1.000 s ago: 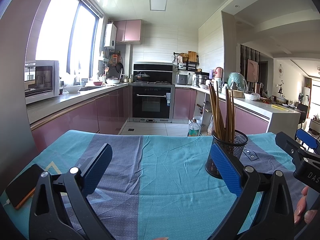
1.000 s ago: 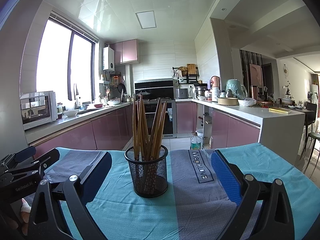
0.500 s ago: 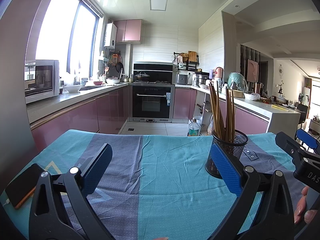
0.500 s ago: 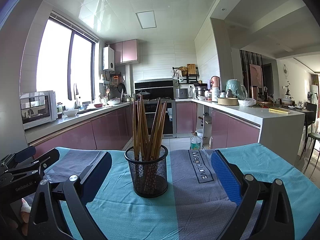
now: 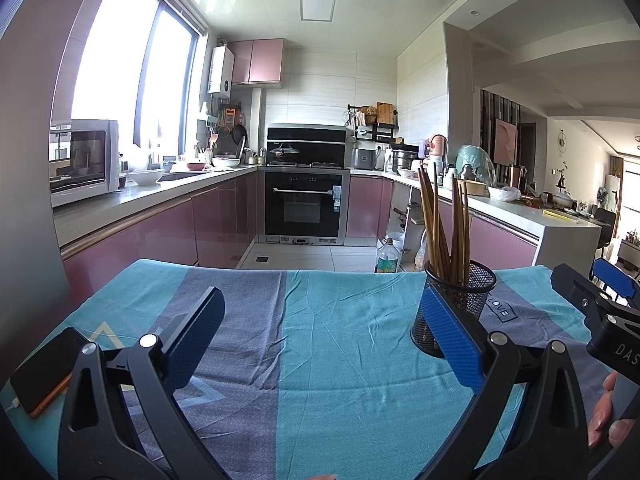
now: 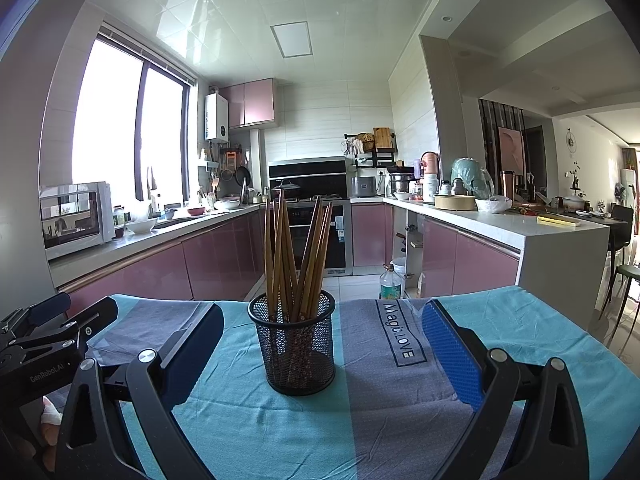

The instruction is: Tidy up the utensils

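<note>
**Q:** So where are your hands at right now?

**A:** Both low over the table, pointing straight ahead at the kitchen. My right gripper (image 6: 320, 354) is spread wide with nothing in it, blue pads (image 6: 450, 354) facing each other. My left gripper (image 5: 320, 340) is the same deal, jaws wide apart and empty. You can catch a bit of my fingers (image 5: 604, 412) wrapped on the right handle at the edge of the left view.

**Q:** And the utensils?

**A:** The chopsticks (image 6: 296, 256) are all standing in a black mesh holder (image 6: 298, 354), fanned out and leaning on the rim. From the right camera the holder sits just ahead, dead centre between the fingers, not touching either. From the left camera it's off to the right, partly behind that gripper's right pad.

**Q:** What's it sitting on?

**A:** A teal and grey-purple striped tablecloth (image 5: 340, 344), a bit wrinkled, with "Magic LOVE" printed on it. There's a phone (image 5: 44, 372) near the left edge. Beyond that, pink cabinets (image 6: 224, 256), a black oven (image 5: 304, 208), a white microwave (image 5: 80, 160) and a big bright window (image 6: 124, 120).
</note>
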`<action>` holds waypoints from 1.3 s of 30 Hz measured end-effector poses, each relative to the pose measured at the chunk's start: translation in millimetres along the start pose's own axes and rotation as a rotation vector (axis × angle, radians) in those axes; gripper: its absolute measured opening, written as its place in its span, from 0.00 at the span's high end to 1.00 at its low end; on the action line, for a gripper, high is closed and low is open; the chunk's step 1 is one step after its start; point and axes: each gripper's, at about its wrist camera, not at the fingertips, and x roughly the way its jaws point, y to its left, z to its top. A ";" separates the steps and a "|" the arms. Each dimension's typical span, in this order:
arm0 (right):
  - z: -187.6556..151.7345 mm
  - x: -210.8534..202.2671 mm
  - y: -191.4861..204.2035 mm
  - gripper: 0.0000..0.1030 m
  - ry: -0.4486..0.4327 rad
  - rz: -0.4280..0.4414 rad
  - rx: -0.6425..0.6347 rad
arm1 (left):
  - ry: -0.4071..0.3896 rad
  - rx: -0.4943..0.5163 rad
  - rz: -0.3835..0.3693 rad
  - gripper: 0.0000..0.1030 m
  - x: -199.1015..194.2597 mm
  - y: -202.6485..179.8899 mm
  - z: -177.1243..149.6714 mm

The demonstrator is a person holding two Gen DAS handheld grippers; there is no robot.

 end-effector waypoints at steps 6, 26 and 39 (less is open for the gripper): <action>0.3 0.5 0.2 0.07 0.001 -0.001 0.000 | -0.001 0.000 0.000 0.06 -0.1 -0.1 0.0; 2.4 -0.4 0.8 0.07 0.000 -0.003 -0.001 | 0.000 0.001 -0.001 0.06 -0.7 -0.7 -1.2; 1.6 0.2 0.0 0.07 0.001 -0.010 -0.003 | 0.000 0.000 -0.001 0.06 -0.6 -0.9 -1.9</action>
